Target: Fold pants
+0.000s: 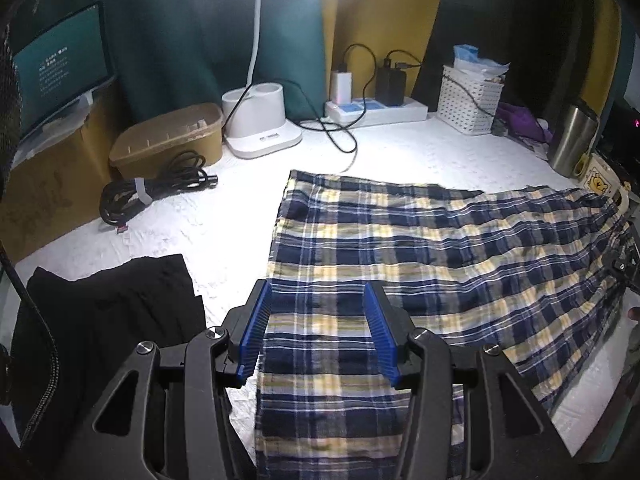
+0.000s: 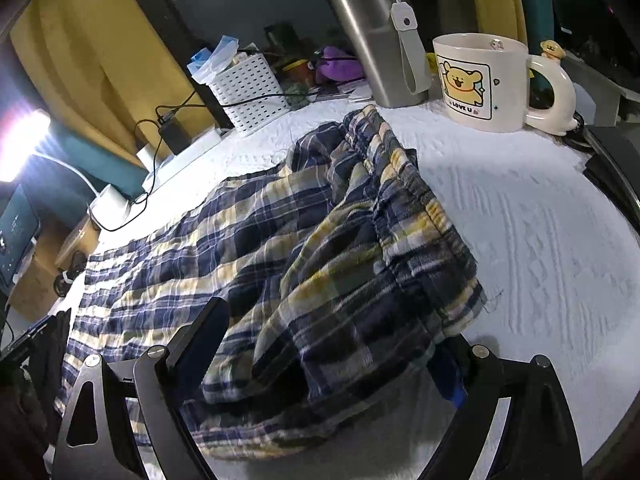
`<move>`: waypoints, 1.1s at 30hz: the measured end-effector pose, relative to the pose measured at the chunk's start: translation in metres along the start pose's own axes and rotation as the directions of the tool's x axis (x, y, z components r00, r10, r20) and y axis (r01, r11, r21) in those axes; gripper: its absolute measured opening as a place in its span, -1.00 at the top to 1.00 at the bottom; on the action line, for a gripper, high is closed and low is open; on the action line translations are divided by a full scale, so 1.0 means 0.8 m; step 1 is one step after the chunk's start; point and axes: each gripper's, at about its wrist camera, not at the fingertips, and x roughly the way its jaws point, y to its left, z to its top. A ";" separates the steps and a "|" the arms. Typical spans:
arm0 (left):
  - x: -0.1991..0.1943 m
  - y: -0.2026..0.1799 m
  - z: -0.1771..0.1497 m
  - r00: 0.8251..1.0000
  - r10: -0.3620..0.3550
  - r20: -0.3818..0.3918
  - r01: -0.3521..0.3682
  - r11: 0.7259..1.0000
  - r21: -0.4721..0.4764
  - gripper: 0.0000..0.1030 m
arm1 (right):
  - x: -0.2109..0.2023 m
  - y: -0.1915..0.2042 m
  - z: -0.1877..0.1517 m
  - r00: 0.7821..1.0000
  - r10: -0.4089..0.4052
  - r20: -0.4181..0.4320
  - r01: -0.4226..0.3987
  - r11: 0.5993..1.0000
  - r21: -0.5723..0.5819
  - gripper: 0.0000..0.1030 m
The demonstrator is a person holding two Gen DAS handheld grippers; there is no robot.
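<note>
On white quilted surface (image 1: 240, 220): plaid pants (image 1: 400, 248) w/ both half-open left gripper (image 1: 320, 332), wide-open right gripper (image 2: 336, 344) astride, ungripped.

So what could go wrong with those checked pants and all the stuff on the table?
The bear mug and the steel cup stand close to the bunched waistband of the pants. A big sweep of cloth might knock them over. The right claw seems to have a thick bunch of cloth between its fingers, so the fold may come out lumpy. The left claw straddles one leg, and the pants could drag crooked.
</note>
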 end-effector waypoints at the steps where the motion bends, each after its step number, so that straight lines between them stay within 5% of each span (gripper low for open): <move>1: 0.005 0.004 0.000 1.000 0.006 -0.009 -0.006 1.000 0.000 0.07 | 0.002 0.000 0.002 1.000 -0.002 0.000 0.002 1.000 -0.002 -0.77; 5: 0.027 0.019 0.001 0.999 0.004 -0.050 -0.004 1.000 -0.002 -0.15 | 0.009 0.002 0.009 1.000 -0.008 0.005 0.008 1.000 -0.002 -0.77; 16: 0.065 0.039 0.004 0.991 -0.049 -0.126 0.044 0.998 -0.040 -0.16 | 0.024 0.007 0.021 0.998 0.063 0.022 -0.064 0.997 0.044 -0.76; 19: 0.068 0.044 0.003 0.989 -0.057 -0.134 0.051 0.997 -0.052 -0.16 | 0.037 0.013 0.022 0.988 0.153 -0.002 -0.153 0.986 0.070 -0.30; 24: 0.067 0.047 0.004 0.990 -0.049 -0.131 0.043 0.998 -0.049 -0.16 | 0.044 0.017 0.025 0.987 0.164 0.008 -0.164 0.984 0.069 0.62; 33: 0.046 0.032 0.005 0.992 -0.064 -0.106 0.061 0.998 -0.028 -0.16 | 0.011 -0.002 0.035 0.987 0.141 0.073 -0.145 0.989 0.043 0.84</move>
